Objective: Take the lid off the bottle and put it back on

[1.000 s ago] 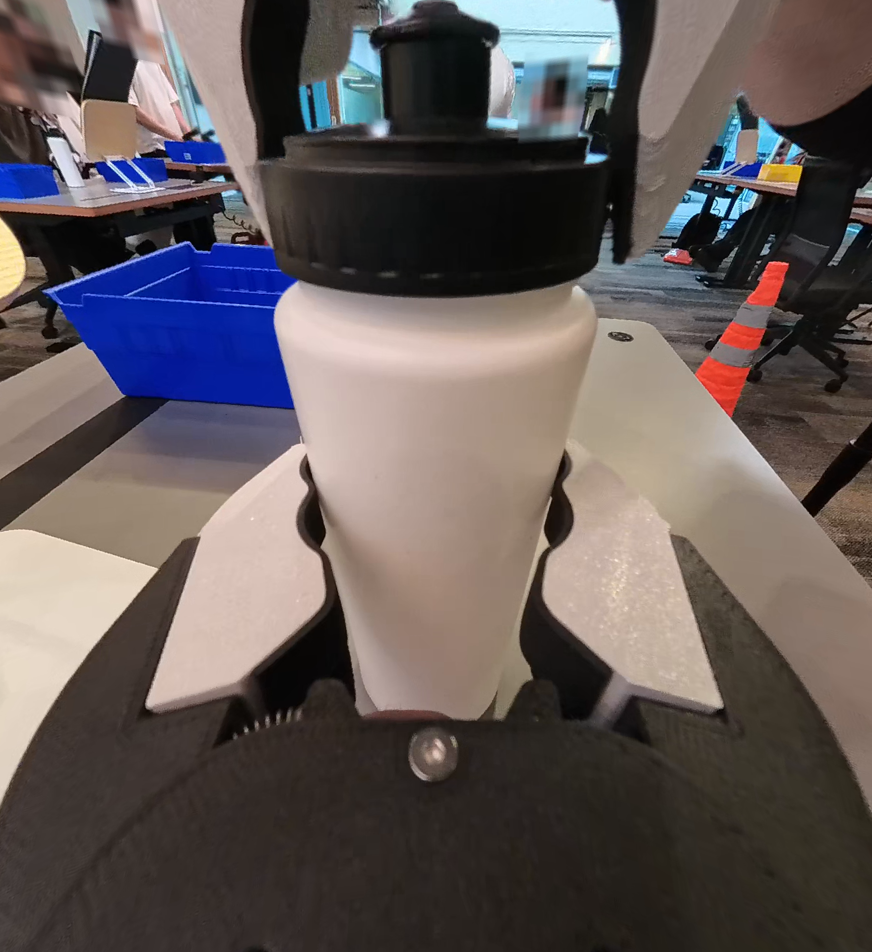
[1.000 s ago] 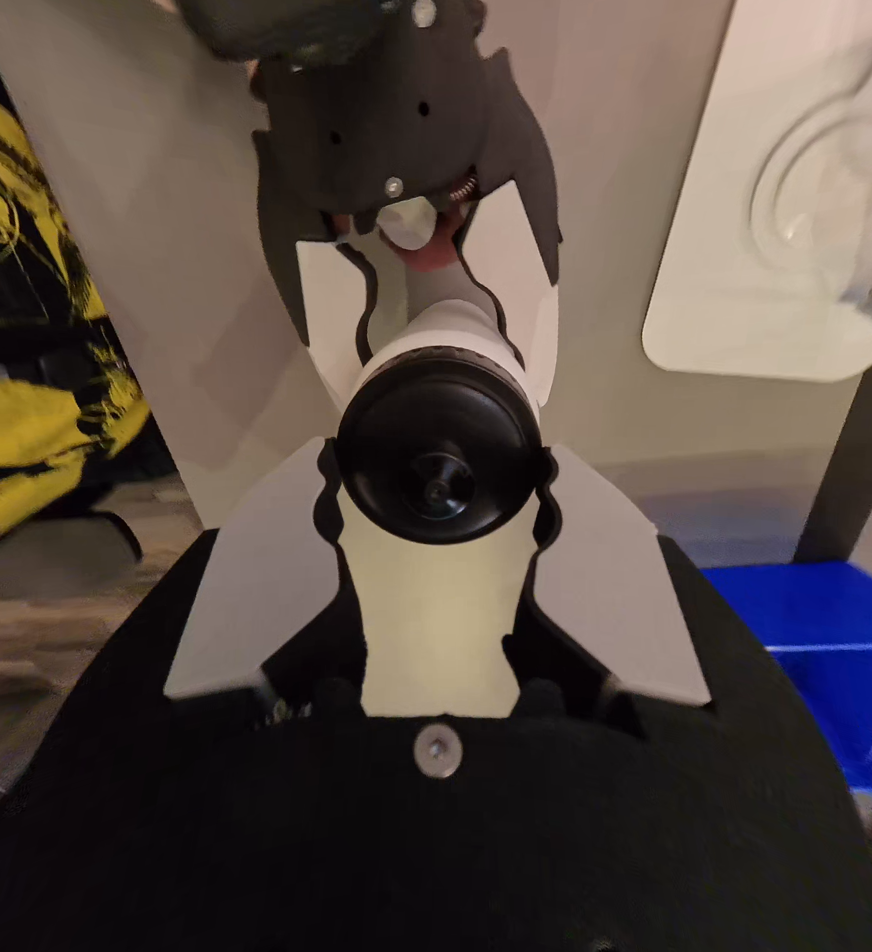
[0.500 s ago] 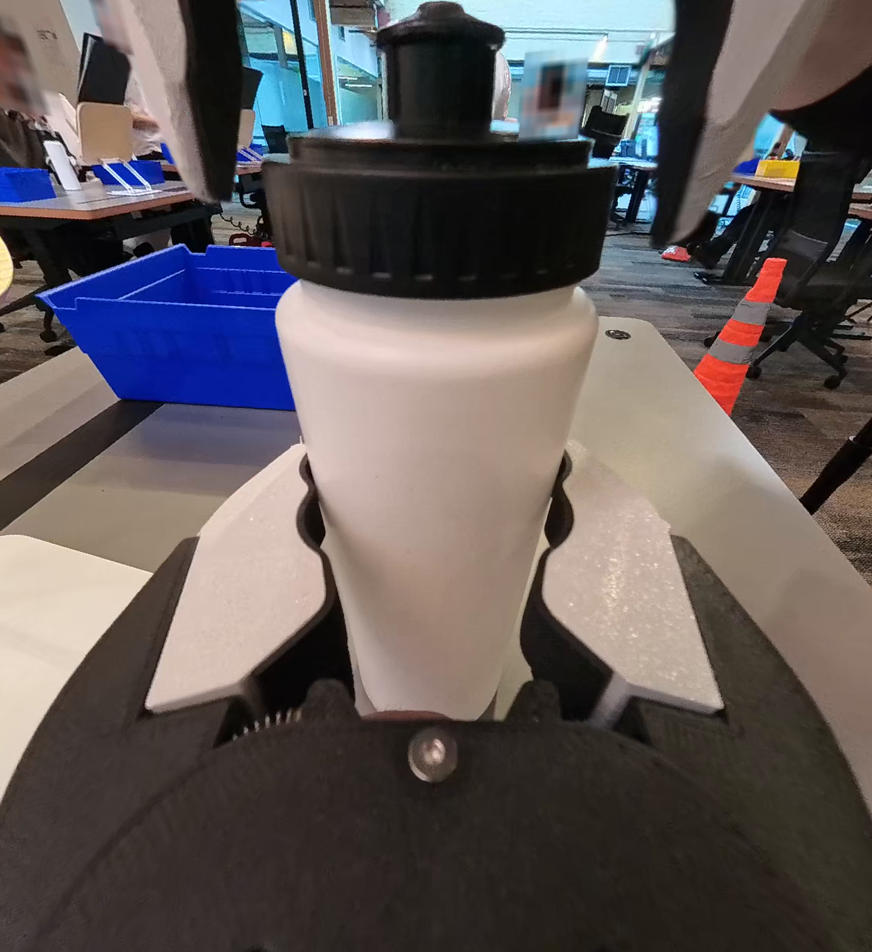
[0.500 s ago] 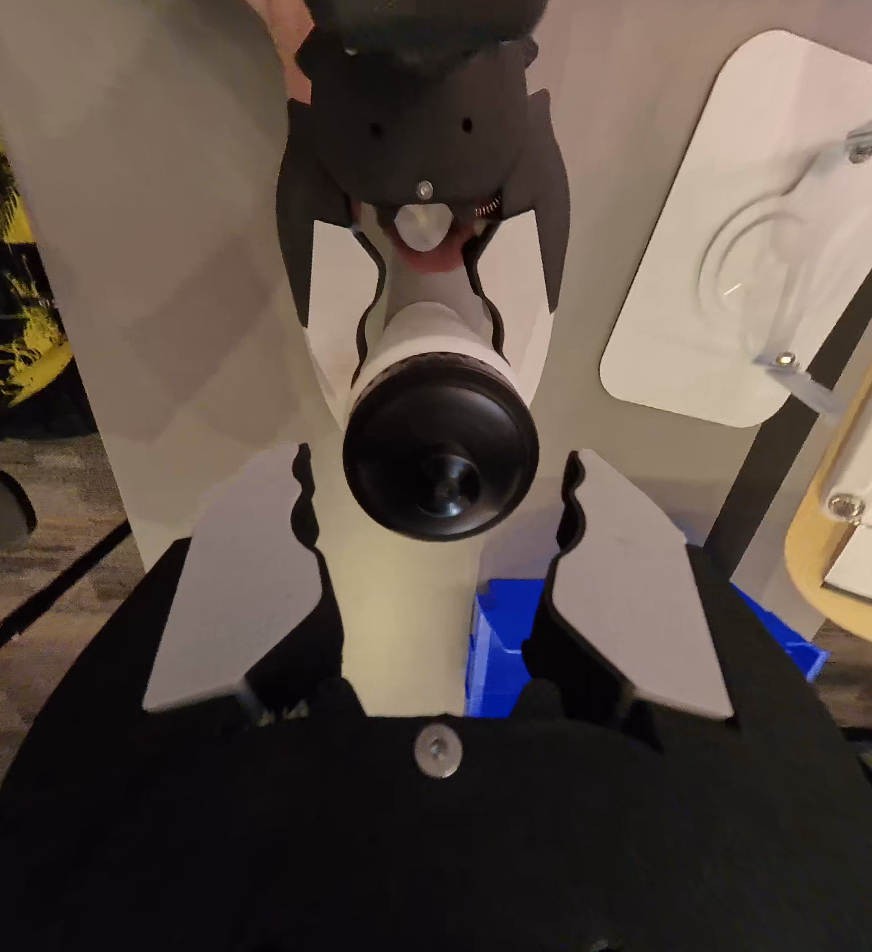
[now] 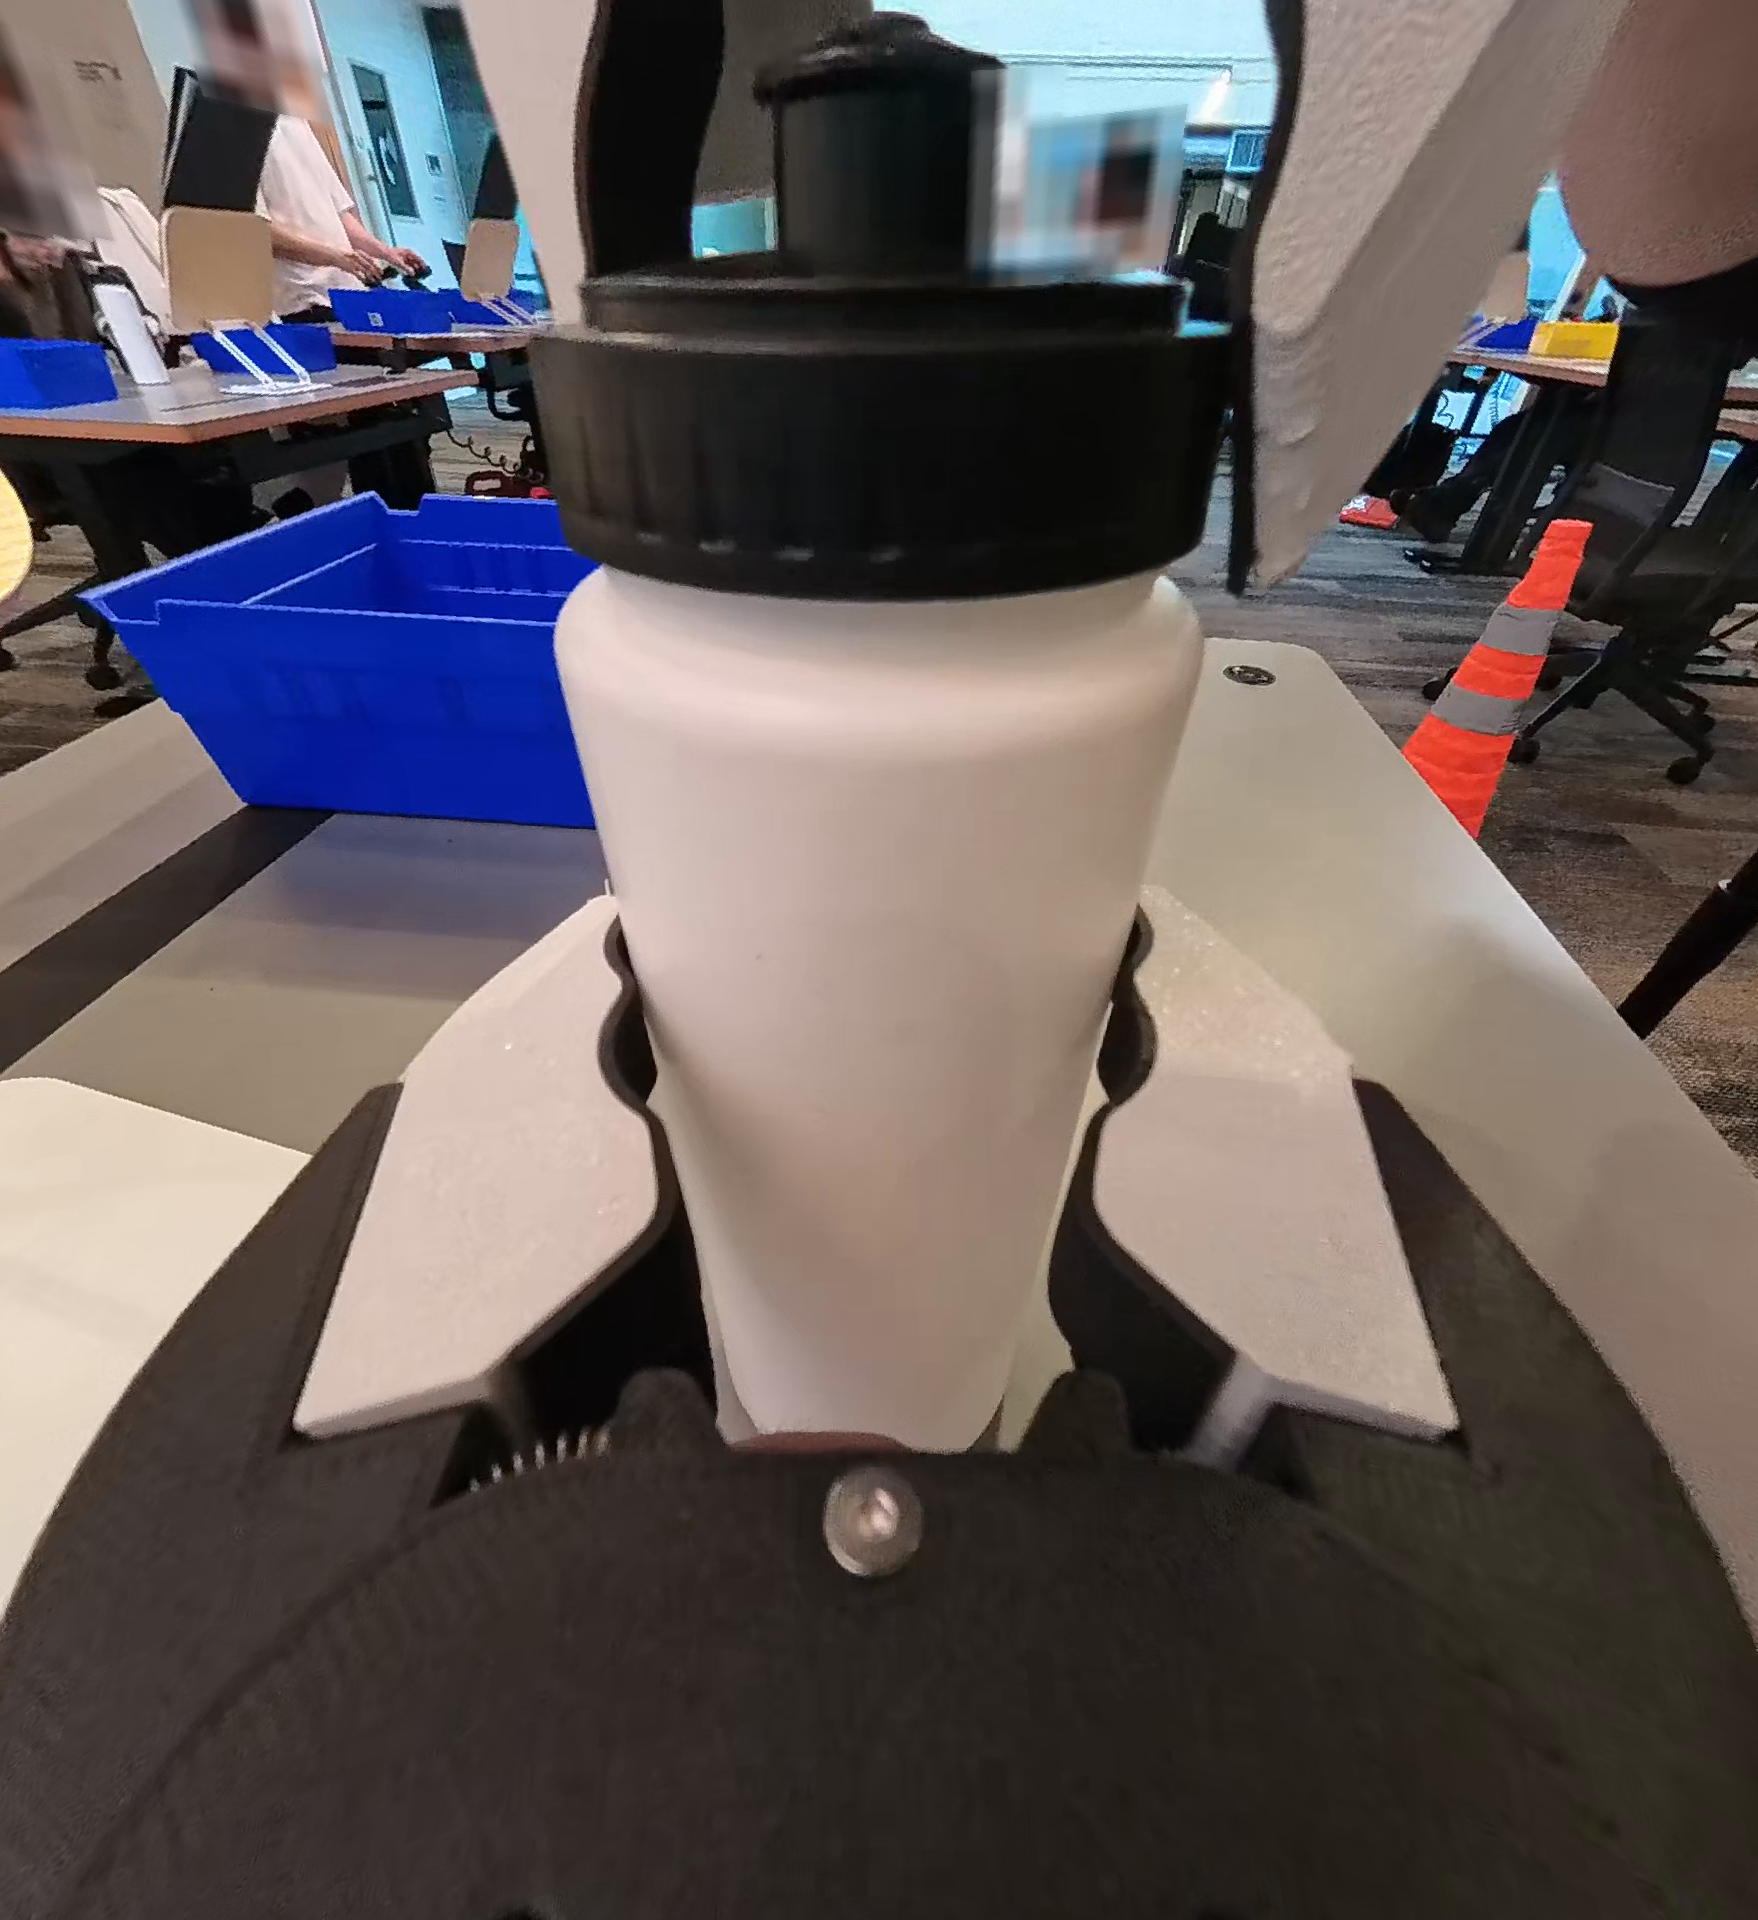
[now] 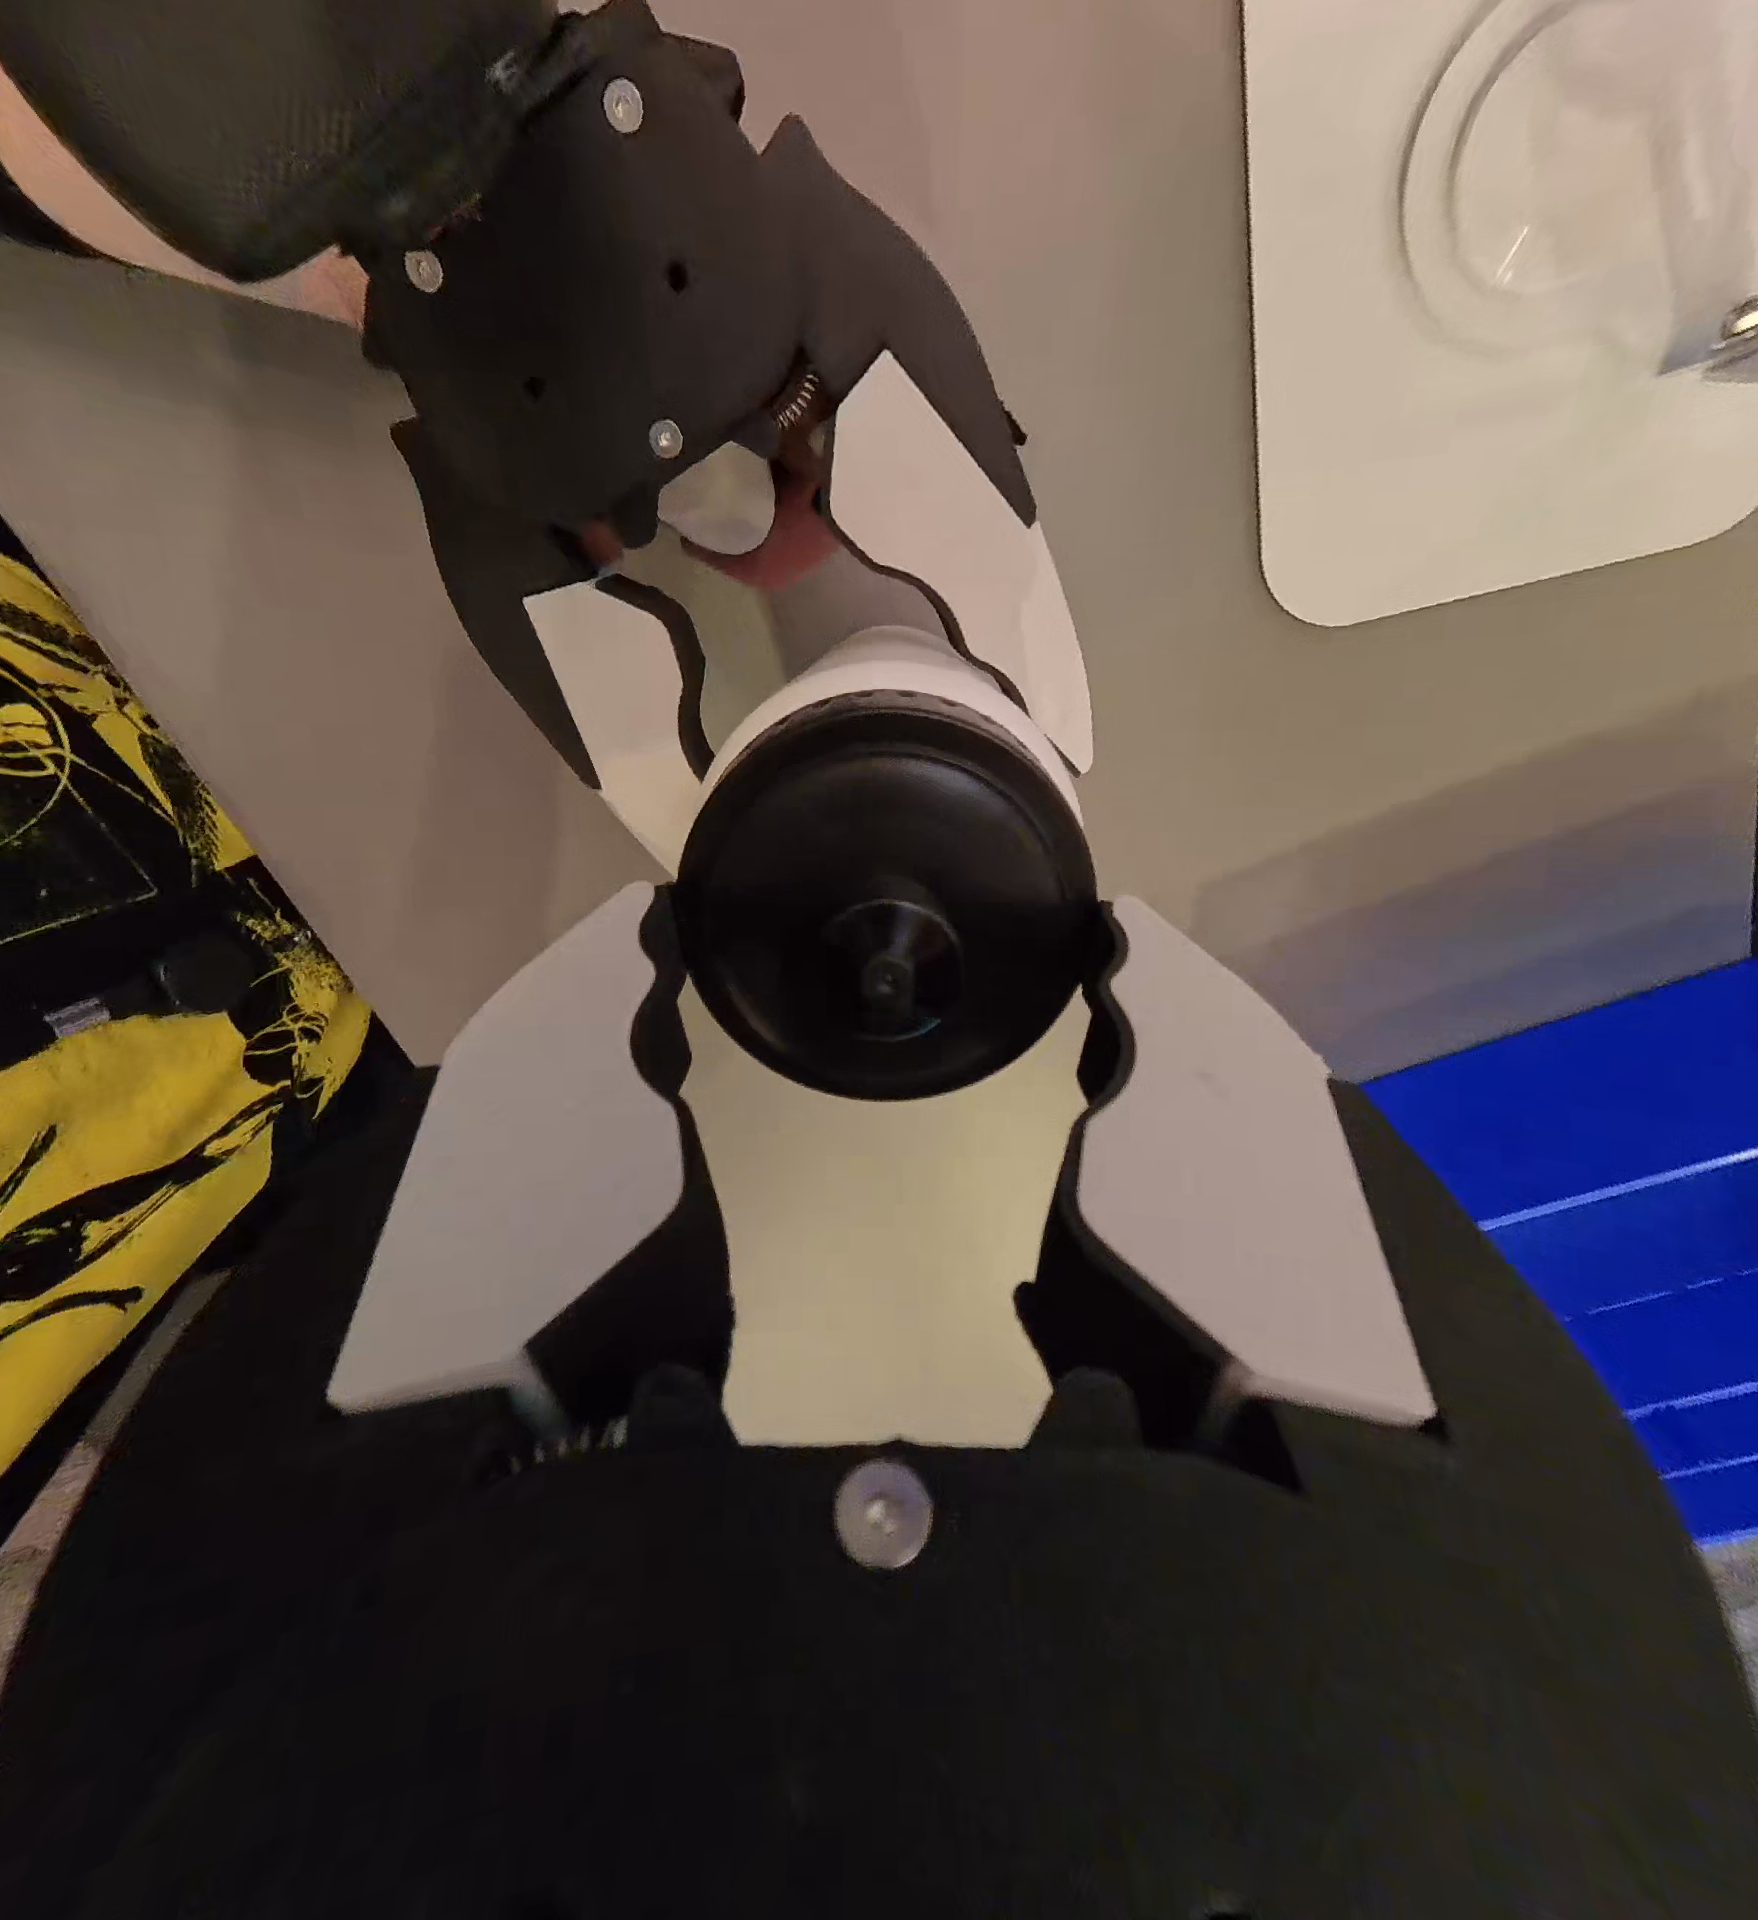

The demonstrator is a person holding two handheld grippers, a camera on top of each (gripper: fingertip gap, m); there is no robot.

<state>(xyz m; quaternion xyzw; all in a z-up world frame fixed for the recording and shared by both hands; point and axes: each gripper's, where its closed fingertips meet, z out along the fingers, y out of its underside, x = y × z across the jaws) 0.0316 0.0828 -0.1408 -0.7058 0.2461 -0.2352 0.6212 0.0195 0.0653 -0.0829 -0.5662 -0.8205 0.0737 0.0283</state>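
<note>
Right wrist view: right gripper pinching lid rim.

White bottle with black ribbed lid; both grippers black with pale grey fingers; blue bin at 10 o'clock; orange cone with grey bands at 3 o'clock; yellow cloth with black print at 9 o'clock
</note>
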